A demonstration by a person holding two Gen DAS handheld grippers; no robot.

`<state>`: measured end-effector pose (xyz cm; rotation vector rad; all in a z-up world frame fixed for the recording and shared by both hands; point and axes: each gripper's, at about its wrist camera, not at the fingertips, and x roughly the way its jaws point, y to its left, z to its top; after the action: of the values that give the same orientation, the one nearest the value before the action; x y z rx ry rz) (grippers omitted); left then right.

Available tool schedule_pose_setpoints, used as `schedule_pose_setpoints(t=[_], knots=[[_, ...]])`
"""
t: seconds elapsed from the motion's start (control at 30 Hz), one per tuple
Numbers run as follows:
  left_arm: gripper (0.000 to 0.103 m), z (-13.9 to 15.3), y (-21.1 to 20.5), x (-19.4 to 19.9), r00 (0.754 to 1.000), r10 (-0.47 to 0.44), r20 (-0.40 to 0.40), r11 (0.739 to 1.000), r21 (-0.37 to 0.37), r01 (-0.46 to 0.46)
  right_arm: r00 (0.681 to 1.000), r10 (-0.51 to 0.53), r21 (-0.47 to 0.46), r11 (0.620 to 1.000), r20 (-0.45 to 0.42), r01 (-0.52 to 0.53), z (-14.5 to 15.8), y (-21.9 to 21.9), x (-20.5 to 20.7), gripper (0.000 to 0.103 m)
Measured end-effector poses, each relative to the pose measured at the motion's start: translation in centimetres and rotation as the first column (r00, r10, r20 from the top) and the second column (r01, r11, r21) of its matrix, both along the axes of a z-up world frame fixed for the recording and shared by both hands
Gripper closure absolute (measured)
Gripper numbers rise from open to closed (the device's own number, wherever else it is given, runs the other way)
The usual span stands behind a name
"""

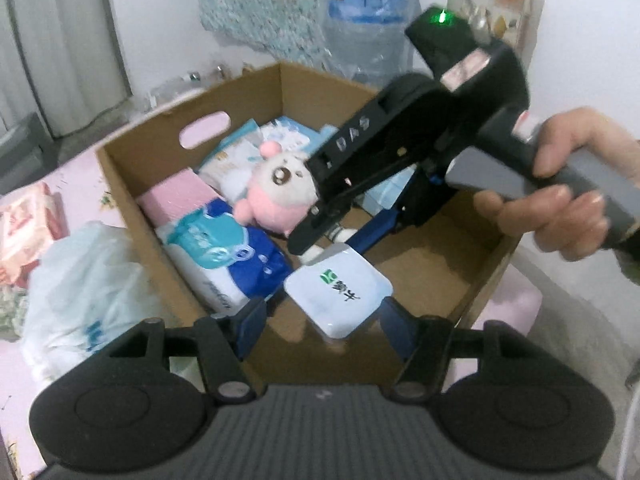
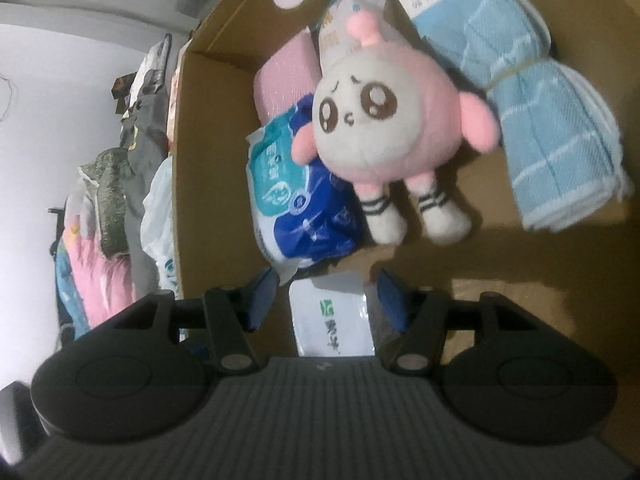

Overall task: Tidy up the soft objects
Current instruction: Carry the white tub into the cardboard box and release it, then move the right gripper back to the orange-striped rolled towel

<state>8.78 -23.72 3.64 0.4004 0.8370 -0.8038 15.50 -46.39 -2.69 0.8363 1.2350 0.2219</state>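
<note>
An open cardboard box (image 1: 132, 200) holds the soft things: a pink and white plush toy (image 2: 380, 120), a blue tissue pack (image 2: 300, 204), a pink block (image 2: 282, 76), a folded light blue towel (image 2: 540, 120) and packets at the back. A white pouch with a green logo (image 1: 340, 292) lies near the box's front. My left gripper (image 1: 324, 320) is open around it, with bare cardboard showing beside one pad. My right gripper (image 2: 326, 300), held by a hand (image 1: 560, 200), reaches into the box from the right (image 1: 332, 240). It is open too, with the same pouch (image 2: 332, 320) between its fingers.
A pale plastic bag (image 1: 80, 280) and a pink wipes pack (image 1: 28, 232) lie left of the box on a pink surface. A large water bottle (image 1: 368, 28) stands behind by the wall. Piled clothes (image 2: 104, 200) show beyond the box wall (image 2: 208, 160).
</note>
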Motion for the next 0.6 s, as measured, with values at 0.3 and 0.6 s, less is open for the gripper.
schedule_pose_setpoints(t=[0.3,0.6], knots=[[0.038,1.8,5.8,-2.5,0.992,0.105,0.071,0.994,-0.044,-0.102,0.995,0.103,-0.042,0.994,-0.007,-0.103,-1.0,2.5,0.7,0.063],[0.037,0.6,12.7,-3.9,0.961,0.275,0.027,0.960,-0.054,-0.273,0.973,0.229,-0.035,0.973,-0.031,-0.230,-0.7,6.0,-0.9,0.064]])
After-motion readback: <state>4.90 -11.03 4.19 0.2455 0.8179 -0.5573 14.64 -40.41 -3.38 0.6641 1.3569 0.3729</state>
